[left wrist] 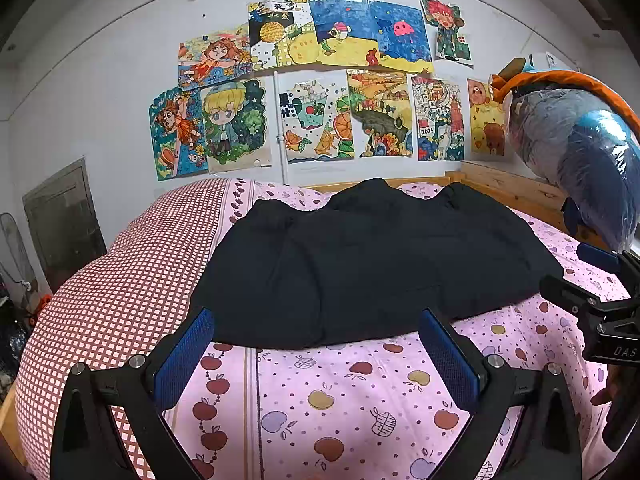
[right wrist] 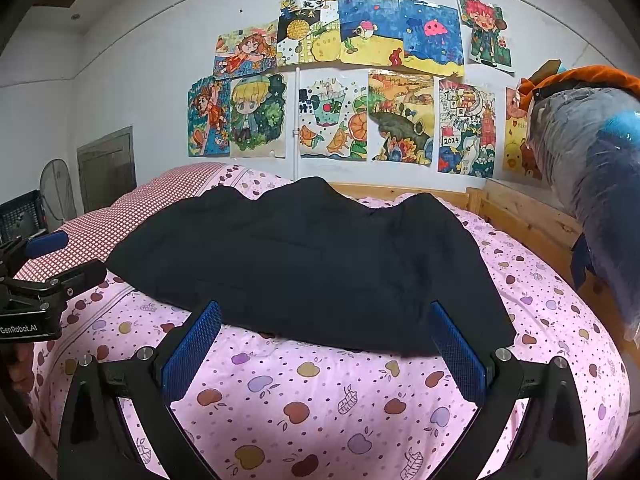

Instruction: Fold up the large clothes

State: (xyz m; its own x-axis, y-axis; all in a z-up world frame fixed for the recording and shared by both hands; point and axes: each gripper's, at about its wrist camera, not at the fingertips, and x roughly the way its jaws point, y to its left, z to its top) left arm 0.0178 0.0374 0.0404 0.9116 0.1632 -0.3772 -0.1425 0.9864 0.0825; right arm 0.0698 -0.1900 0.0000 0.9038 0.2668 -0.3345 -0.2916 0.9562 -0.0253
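A large black garment of soft, matte cloth [left wrist: 368, 264] lies spread across the middle of both views on a pink bedsheet printed with apples [left wrist: 340, 392]. It reaches from near the wooden bed frame [left wrist: 508, 184] at the upper right down to a near hem in the lower centre.

The left gripper [left wrist: 316, 354] hovers with its blue-padded fingers [left wrist: 184, 356] set wide apart and nothing between them, just short of the near hem. The right gripper [right wrist: 326, 348] stands likewise spread and empty, at the hem's right half in its own view.

Handling, as judged: the cloth looks limp and fairly thick, light enough to lift but likely to sag and drag on the sheet. It appears neither slippery nor fragile. The best hold seems to be the two near corners of the hem, lower left and lower right of the garment, one per gripper, pinching all layers.

Edges and room: the bare pink sheet in the lower frame gives open space for the approach. A red-and-white checked cover [left wrist: 132, 280] borders the left. A plastic-wrapped blue and grey bundle [left wrist: 580, 160] crowds the right edge above the frame, so a swing that way is confined. Children's drawings [left wrist: 320, 80] fill the wall behind.
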